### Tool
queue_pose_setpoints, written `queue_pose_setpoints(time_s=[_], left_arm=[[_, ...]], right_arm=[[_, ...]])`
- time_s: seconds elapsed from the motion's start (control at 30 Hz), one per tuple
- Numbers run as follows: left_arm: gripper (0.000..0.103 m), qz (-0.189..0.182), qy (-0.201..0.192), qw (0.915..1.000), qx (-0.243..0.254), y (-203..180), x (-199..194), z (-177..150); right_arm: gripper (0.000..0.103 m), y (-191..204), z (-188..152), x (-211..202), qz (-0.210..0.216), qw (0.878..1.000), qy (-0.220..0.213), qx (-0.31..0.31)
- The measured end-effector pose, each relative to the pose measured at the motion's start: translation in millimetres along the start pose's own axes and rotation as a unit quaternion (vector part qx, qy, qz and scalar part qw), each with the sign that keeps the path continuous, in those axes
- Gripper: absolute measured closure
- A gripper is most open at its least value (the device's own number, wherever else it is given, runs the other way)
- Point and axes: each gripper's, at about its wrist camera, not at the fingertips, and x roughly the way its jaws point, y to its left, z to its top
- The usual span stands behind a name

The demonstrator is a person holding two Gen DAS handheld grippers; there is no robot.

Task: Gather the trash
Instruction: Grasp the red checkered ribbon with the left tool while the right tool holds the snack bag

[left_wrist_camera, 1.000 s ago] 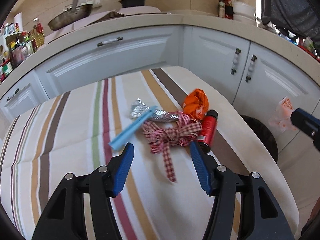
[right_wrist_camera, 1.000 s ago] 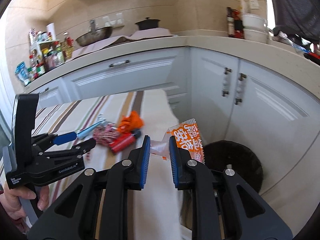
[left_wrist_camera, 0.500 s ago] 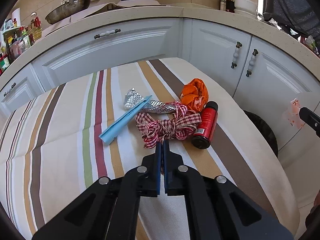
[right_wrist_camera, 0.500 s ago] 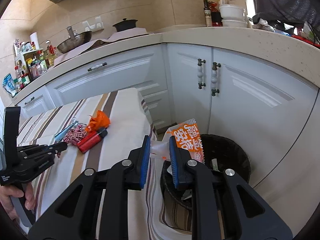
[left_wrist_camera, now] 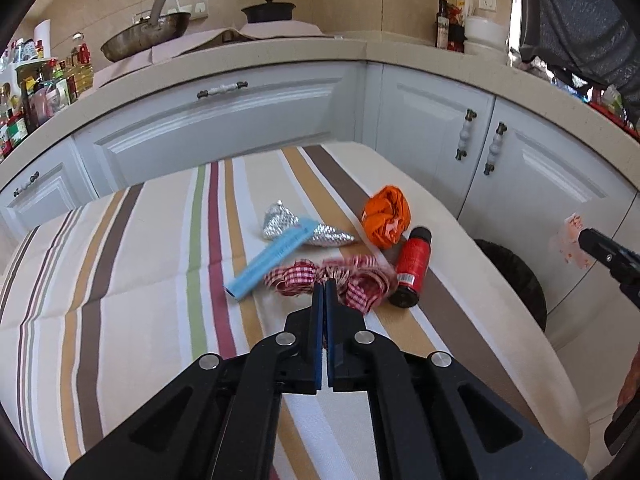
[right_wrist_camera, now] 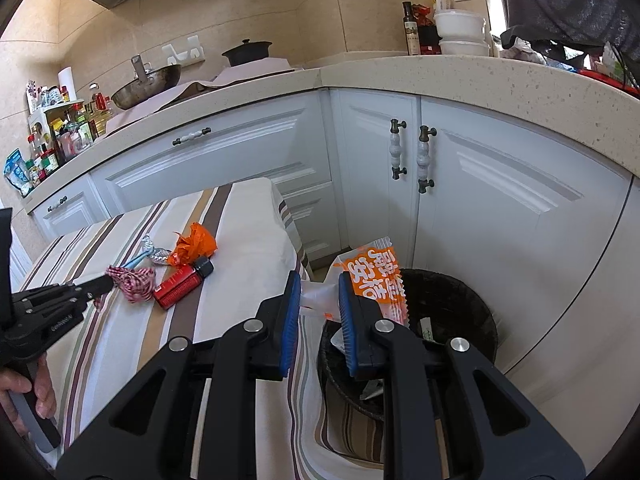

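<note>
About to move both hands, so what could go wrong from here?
The left gripper pinches only part of the ribbon; its loose loops lie against the red bottle near the table edge and may drag it off. The wrapper in the right gripper sits near the bin rim and could miss.

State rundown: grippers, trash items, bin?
left gripper: shut on the checked ribbon
right gripper: shut on the snack wrapper, above the bin
checked ribbon: pinched, bunched on the table
snack wrapper: held over the bin, not dropped
red bottle: lying on its side, capped
orange bag: crumpled, on the table
foil wrapper: crumpled, under the blue strip
blue strip: flat
bin: open, holds some trash
</note>
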Motion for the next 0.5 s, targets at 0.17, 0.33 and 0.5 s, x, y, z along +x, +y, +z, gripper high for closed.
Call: queue_pose_setpoints(time_s=[0.17,0.33,0.5], left_arm=[[0.102,-0.001,-0.017,0.9998,-0.003,2,-13,5],[0.102,-0.006,-0.030,0.9995,-0.004,1,-22,9],[0.102,-0.010,-0.041,0.9991,-0.004,-2,-29,12]], right_arm=[[0.084,2,2,-5,-0.002,1.000,-0.004,-0.003],[0.084,4,3,-11,-0.006,1.000,-0.009,-0.005],[0.084,4,4,-15,-0.012,1.000,-0.013,-0.007]])
